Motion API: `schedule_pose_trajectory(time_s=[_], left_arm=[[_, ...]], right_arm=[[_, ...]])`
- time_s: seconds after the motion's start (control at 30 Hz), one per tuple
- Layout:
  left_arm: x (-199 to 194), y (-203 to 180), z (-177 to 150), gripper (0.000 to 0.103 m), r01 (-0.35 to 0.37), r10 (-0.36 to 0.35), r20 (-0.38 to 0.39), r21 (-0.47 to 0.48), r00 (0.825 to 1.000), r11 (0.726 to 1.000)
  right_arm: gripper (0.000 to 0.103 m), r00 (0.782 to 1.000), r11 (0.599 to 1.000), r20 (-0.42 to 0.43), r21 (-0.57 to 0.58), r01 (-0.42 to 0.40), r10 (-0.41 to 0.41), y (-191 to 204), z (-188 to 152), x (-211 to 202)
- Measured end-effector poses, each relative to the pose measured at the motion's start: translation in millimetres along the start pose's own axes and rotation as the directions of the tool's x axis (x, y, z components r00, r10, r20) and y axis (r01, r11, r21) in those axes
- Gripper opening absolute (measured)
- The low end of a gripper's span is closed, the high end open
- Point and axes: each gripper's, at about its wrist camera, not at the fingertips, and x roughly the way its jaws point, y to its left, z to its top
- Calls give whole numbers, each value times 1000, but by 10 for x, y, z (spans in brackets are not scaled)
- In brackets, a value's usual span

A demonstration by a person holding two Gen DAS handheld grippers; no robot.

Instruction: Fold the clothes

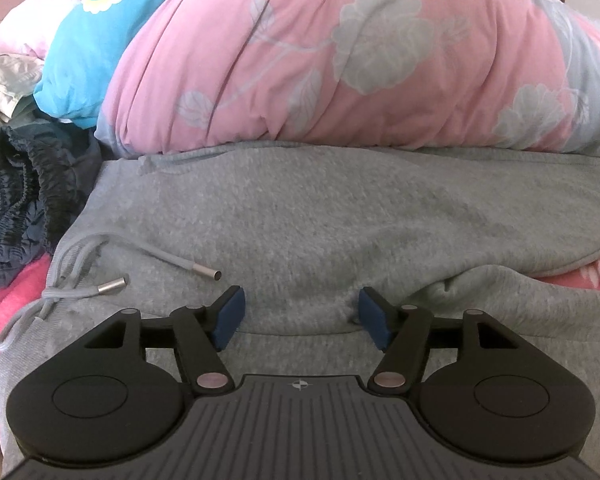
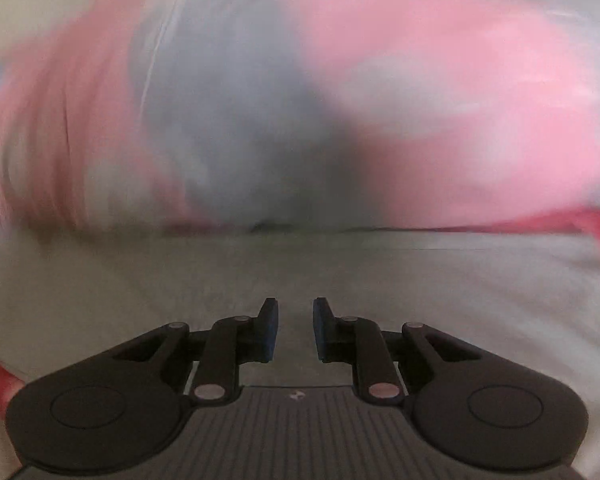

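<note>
Two grippers are seen over one grey garment. In the left wrist view the left gripper [image 1: 300,316] is held with its blue pads [image 1: 230,318] spread wide apart and nothing clamped between them; only the grey sweatpants [image 1: 300,216] lie beneath the gap. The sweatpants are spread flat across the bed's pink cover [image 1: 592,278], with the waistband toward the left. A grey drawstring [image 1: 80,276] with metal tips is seen lying loose on the fabric near the waistband. Directly behind the sweatpants a bulky pink quilt [image 1: 320,60] with grey flowers is piled, its lower edge touching the garment. A blue cloth [image 1: 112,40] rests against the quilt at the upper left, and a dark gathered garment [image 1: 24,204] is bunched just beside the waistband. In the right wrist view, heavily blurred, the right gripper [image 2: 296,330] is shown with its jaws narrowly parted and nothing caught between them, above grey cloth.
</note>
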Motion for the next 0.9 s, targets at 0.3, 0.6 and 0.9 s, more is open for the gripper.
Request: schedule_pose_trajectory(time_s=[0.3,0.6,0.9], left_arm=[[28,83,9,68,38,-38,7,-16,999,999],[45,72,36,69,29,-29,-1,-22,1000,999],[-32,42,42,69,25,-25,6,-28,1000,999]], right_arm=[[18,904,850,-97,312,425,-416,-1485,238,257],[20,994,946,34,310,93,-108,-1096,-81,-518],[15,938,870,-15,370,327,-346,-1891,-497,-677]])
